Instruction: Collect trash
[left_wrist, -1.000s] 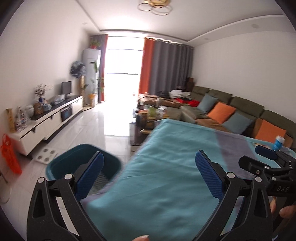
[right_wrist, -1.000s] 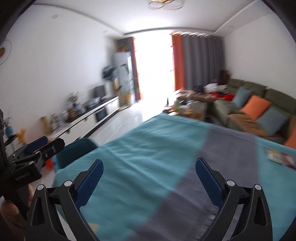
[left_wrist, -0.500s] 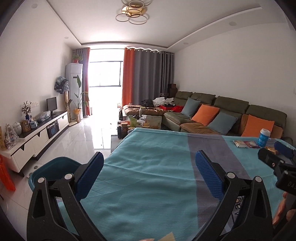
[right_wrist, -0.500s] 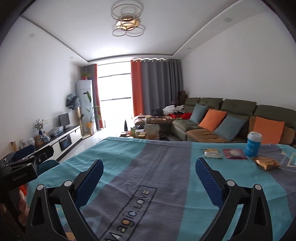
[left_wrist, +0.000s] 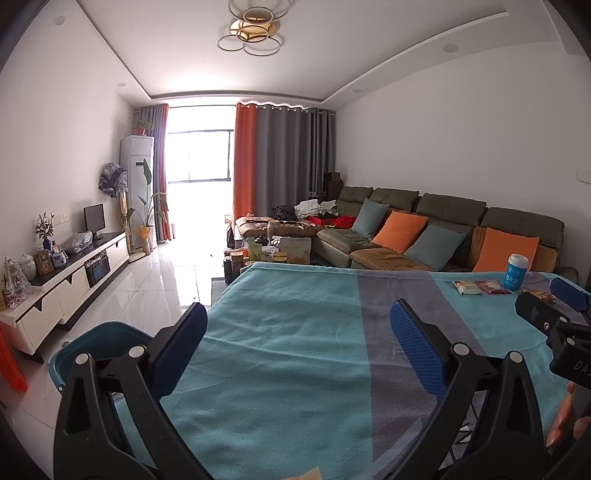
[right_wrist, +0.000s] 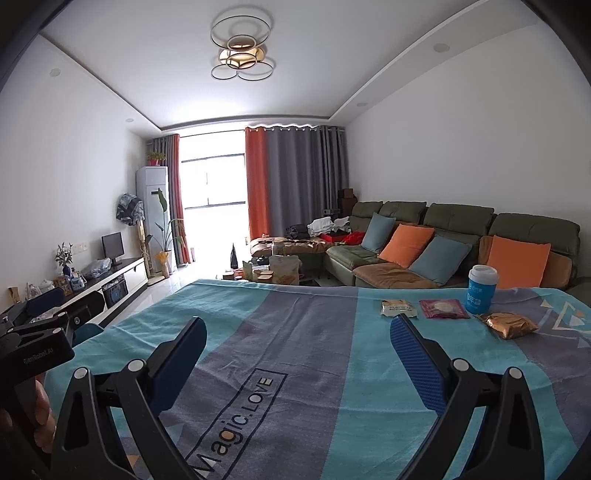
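Two tools hover wide open and empty over a table draped in a teal-and-grey cloth printed "Magic.LOVE", in a living room. Ahead and to the right of the right tool, at the far side of the table, four items sit close together: a pale snack packet just beyond the right finger's tip, a dark red wrapper just beside it, a blue cup with a white lid standing upright behind the wrapper, and a crumpled gold wrapper nearest the right edge. The left tool holds its blue-padded fingers apart over bare cloth, well short of those items, which lie far off to its right. Below and to its left, on the tiled floor beside the table, stands a blue bin. Each tool appears at the edge of the other's view, with a hand partly visible on its grip. A green sofa with orange and grey cushions lines the wall beyond.
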